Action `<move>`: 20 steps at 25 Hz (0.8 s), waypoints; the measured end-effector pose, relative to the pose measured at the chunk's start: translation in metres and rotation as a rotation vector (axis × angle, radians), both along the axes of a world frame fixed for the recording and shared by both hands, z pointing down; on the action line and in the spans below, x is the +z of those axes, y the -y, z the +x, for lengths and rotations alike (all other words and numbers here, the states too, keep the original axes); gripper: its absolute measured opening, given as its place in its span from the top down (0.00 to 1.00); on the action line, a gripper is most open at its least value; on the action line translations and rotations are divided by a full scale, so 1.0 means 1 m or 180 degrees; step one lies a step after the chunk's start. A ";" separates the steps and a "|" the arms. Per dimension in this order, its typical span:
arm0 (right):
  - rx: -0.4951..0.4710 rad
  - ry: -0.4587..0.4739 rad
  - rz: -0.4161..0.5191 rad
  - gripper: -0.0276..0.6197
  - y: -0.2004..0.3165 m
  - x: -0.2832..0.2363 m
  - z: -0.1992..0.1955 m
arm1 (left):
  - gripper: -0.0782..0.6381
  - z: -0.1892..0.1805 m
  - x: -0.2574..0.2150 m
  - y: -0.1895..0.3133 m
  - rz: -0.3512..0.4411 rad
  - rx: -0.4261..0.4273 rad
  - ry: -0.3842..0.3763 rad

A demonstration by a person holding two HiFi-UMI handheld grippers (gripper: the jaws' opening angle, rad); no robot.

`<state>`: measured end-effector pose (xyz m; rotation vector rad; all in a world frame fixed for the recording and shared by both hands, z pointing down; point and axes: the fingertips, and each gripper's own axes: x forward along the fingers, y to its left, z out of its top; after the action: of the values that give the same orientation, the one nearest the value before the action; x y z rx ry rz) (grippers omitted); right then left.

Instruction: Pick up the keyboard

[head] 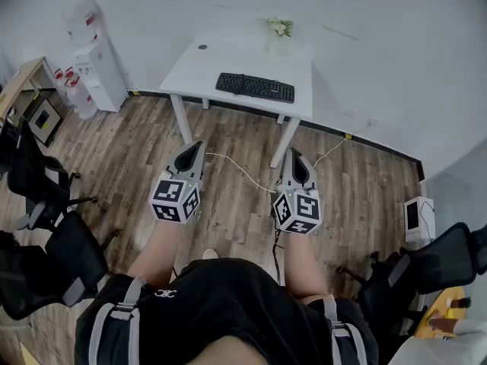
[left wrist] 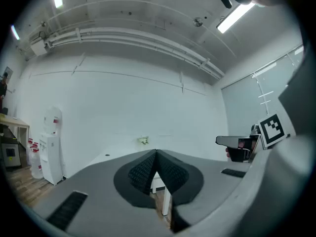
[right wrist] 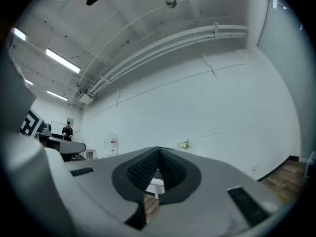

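A black keyboard point(head: 255, 87) lies on a white desk point(head: 205, 63) against the far wall, well ahead of both grippers. My left gripper point(head: 196, 148) is held level over the wooden floor, jaws shut with nothing between them. The right gripper point(head: 293, 155) hangs beside it, also shut and empty. In the left gripper view the closed jaws point(left wrist: 156, 154) point at the desk point(left wrist: 111, 158), and the right gripper point(left wrist: 237, 144) shows at the side. In the right gripper view the closed jaws point(right wrist: 159, 150) hide most of the desk point(right wrist: 154, 182); the keyboard is not visible there.
A small plant point(head: 280, 27) stands at the desk's back edge. A water dispenser point(head: 95, 59) is at the left wall. Black office chairs point(head: 46, 204) crowd the left, another chair point(head: 434, 261) sits at the right. A white cable point(head: 236, 169) runs across the floor under the desk.
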<state>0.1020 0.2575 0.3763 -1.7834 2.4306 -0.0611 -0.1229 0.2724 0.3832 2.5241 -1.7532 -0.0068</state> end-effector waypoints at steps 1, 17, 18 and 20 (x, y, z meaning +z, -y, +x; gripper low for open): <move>0.0007 -0.0014 0.0007 0.95 0.001 -0.001 -0.001 | 0.89 -0.002 0.000 0.002 0.0000 -0.0014 0.0021; 0.0065 -0.0171 0.0123 0.95 0.012 -0.003 -0.012 | 0.89 -0.005 0.000 0.020 0.0019 0.0110 0.0021; 0.0065 -0.0184 0.0124 0.95 0.013 -0.002 -0.015 | 0.89 -0.006 0.000 0.022 0.0024 0.0115 0.0022; 0.0067 -0.0184 0.0110 0.95 0.016 0.000 -0.020 | 0.89 -0.010 -0.001 0.025 0.0044 0.0116 0.0021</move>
<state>0.0821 0.2413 0.3763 -1.8204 2.4359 0.0349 -0.1334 0.2476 0.3822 2.5683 -1.7150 -0.0085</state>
